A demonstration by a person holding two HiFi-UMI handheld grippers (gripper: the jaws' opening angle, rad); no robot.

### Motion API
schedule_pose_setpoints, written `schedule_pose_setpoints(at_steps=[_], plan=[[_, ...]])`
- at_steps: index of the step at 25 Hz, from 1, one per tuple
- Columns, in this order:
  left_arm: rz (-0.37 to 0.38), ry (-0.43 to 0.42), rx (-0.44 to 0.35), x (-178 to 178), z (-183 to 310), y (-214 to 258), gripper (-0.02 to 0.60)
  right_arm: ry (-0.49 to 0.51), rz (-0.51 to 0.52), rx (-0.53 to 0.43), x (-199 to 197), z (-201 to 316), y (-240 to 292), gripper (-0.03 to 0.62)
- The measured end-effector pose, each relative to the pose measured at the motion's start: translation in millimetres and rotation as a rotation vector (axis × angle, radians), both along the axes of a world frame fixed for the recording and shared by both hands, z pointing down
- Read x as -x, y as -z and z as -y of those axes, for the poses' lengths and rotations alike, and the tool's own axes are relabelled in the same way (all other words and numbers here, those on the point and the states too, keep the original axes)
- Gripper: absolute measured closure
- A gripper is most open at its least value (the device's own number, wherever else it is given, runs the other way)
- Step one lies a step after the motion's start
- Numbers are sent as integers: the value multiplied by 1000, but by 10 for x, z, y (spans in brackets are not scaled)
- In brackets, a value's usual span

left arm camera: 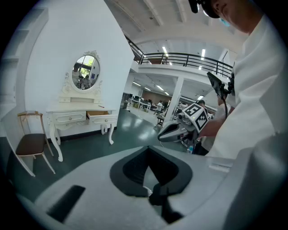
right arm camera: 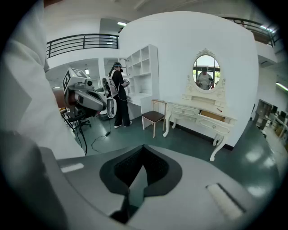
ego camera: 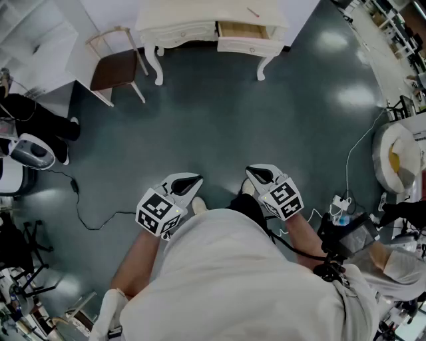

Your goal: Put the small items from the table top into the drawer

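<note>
A white dressing table (ego camera: 200,14) stands far off across the dark floor, with its right-hand drawer (ego camera: 243,30) pulled open. A thin red item (ego camera: 253,12) lies on the table top above the drawer. My left gripper (ego camera: 188,180) and right gripper (ego camera: 256,174) are held close to my body, far from the table, both shut and holding nothing. In the left gripper view the table (left arm camera: 67,109) and its open drawer (left arm camera: 101,116) are small at the left, beyond the left gripper (left arm camera: 148,148). In the right gripper view the drawer (right arm camera: 211,117) sits past the right gripper (right arm camera: 143,147).
A brown-seated chair (ego camera: 113,68) stands left of the table, below an oval mirror (left arm camera: 85,72). A black cable (ego camera: 86,216) trails across the floor at left. A person in black (right arm camera: 118,90) stands by white shelves (right arm camera: 141,67). Equipment and cables crowd my right side (ego camera: 346,220).
</note>
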State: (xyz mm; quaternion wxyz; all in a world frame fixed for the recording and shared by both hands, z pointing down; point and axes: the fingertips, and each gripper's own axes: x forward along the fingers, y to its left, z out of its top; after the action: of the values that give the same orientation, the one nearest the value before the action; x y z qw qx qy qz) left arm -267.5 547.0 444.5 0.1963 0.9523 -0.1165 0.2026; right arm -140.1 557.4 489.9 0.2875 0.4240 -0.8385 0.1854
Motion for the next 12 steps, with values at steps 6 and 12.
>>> schedule_pose_setpoints(at_steps=[6,12], plan=[[-5,-22,25,162,157,-154,580,-29,-9,29,161,37,-112,594],[-20,-63,15,-115,495,-78,580,-55,10,26,-36,414,-84,592]])
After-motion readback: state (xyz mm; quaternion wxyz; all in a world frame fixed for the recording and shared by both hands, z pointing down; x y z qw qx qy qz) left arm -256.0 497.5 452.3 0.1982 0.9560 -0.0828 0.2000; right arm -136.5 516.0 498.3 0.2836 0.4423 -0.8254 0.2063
